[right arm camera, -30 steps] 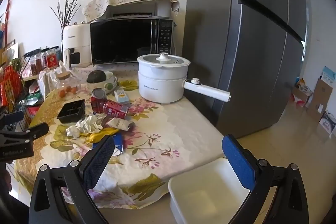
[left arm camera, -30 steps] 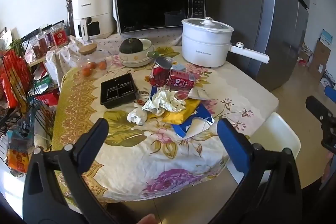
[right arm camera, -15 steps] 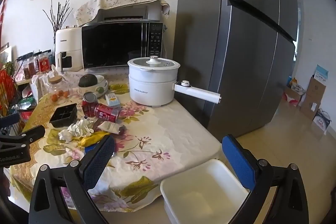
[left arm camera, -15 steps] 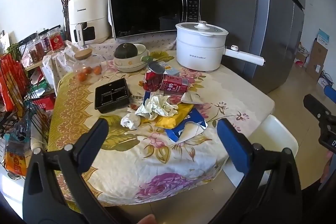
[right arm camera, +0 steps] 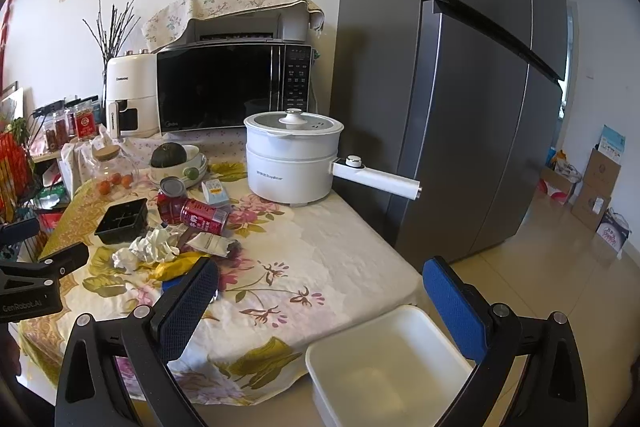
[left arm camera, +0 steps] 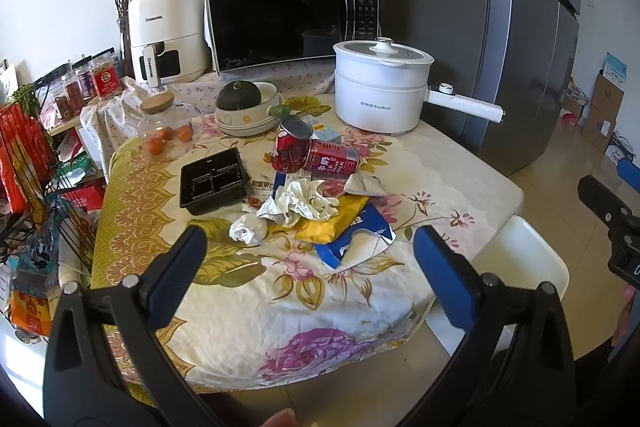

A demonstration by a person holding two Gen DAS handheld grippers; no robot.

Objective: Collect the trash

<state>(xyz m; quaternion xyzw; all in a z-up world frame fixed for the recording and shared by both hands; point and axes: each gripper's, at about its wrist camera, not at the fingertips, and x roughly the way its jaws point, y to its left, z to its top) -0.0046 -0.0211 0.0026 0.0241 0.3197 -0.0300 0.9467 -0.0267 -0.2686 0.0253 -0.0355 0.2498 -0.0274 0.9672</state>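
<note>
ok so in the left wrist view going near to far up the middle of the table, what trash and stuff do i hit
blue wrapper → yellow packet → crumpled white paper → red can lying on its side → white electric pot → microwave

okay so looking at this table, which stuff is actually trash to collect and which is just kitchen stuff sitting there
For the job:
crumpled paper
red cans
yellow wrapper
blue packet
black tray
white bin
both tongs, left and right, open and empty

Just lying about:
white pot
microwave
air fryer
bowl with squash
glass jar
</note>
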